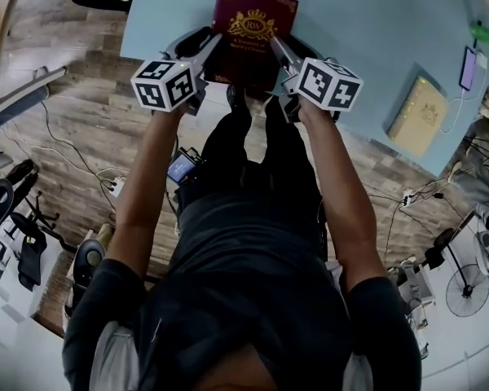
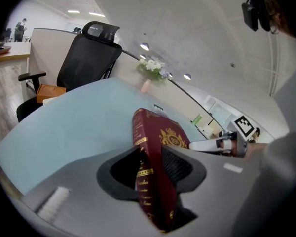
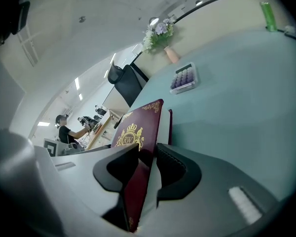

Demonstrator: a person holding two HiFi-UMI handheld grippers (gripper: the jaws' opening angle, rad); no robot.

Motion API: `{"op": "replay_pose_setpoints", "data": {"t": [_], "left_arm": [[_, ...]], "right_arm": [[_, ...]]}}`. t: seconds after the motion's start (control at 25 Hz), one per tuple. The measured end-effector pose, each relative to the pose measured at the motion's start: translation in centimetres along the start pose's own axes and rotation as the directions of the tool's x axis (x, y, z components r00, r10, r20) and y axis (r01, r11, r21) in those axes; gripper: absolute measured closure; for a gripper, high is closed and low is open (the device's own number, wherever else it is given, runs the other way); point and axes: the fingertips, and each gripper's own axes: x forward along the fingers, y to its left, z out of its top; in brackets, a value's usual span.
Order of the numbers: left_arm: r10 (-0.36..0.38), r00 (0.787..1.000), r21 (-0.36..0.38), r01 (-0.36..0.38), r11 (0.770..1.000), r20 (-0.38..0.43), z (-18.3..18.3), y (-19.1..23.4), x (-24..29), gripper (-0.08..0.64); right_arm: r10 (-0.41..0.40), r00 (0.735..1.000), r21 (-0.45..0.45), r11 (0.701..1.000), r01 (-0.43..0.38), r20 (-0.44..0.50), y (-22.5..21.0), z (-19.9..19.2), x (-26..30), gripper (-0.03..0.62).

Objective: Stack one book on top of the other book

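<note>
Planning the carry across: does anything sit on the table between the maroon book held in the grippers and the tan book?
Nothing visible does. The table is bare between the maroon book and the tan book. The phone lies beyond the tan book, off the path.

Bright, even light comes from ceiling lamps (image 2: 144, 47); shadows on the pale blue table (image 1: 367, 23) are soft. Every view bows at its edges, both gripper views darken at the corners, and the burgundy book (image 2: 152, 191) blurs close up.

- our first book (image 1: 253, 24) lies over the table's (image 1: 350, 15) near edge, left gripper (image 1: 205, 46) on its left side, right gripper (image 1: 279, 52) on its right
- second book (image 1: 418, 114) toward the near right corner
</note>
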Motion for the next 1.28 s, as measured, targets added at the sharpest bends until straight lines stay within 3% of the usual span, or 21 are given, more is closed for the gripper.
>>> {"op": "replay_pose_setpoints", "data": {"t": [0.72, 1.28], "left_arm": [[-0.081, 0.995, 0.108, 0.075, 0.991, 0.059, 4.4, -6.1, -2.3, 0.383], [-0.201, 0.976, 0.191, 0.182, 0.965, 0.080, 6.9, -12.9, -1.9, 0.383]], "right_arm": [[-0.043, 0.986, -0.058, 0.997, 0.053, 0.163, 3.1, 4.4, -6.8, 0.480], [-0.127, 0.942, -0.035, 0.989, 0.145, 0.311, 3.1, 6.9, -14.4, 0.480]]}}
